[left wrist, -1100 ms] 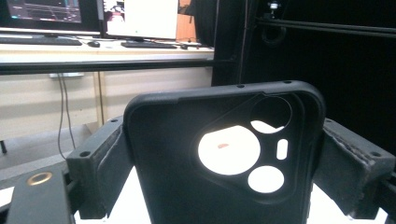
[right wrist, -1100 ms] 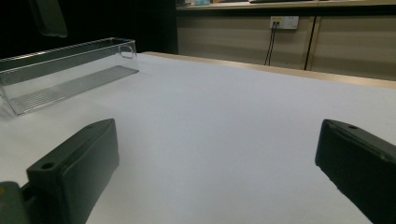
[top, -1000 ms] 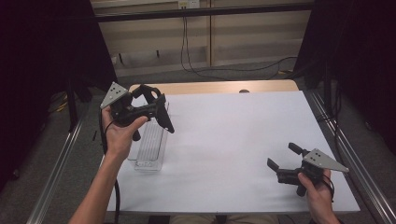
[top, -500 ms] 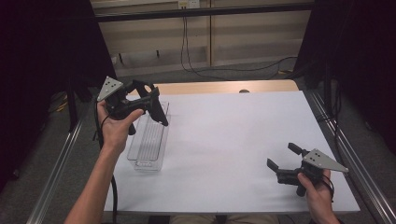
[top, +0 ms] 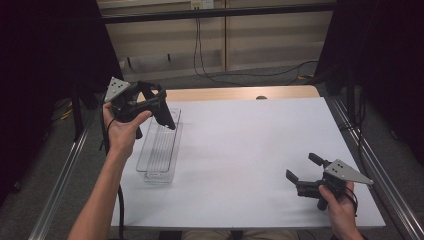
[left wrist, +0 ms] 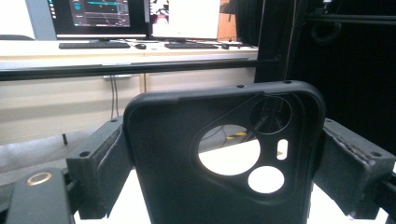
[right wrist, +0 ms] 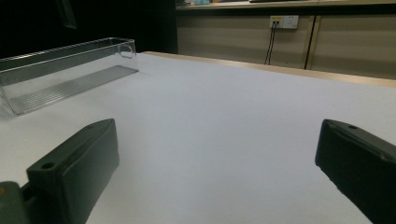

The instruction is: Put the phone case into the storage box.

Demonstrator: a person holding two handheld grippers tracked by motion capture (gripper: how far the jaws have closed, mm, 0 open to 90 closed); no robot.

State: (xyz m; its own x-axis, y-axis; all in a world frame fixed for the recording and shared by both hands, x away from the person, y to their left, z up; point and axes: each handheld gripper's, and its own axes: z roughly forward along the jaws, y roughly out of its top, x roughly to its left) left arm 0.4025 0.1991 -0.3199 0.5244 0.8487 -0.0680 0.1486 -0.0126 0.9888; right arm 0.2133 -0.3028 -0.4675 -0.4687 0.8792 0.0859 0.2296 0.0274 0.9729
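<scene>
Now the left gripper (top: 162, 112), clamped on the black phone case (left wrist: 224, 163), has moved back over the clear tray (top: 159, 150) near the tabletop's left edge. The case's bottom is cut off, perhaps hanging free. The right gripper (top: 305, 172) rests wide apart.

Black phone case (left wrist: 224, 158) (camera cutouts) held upright above tray (top: 159, 155).

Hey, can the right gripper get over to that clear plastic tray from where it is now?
Probably yes. The right gripper sits open at the table's near right, and only bare white table lies between it and the clear tray. The left gripper, holding a black phone case, hangs above the tray's far end.
</scene>
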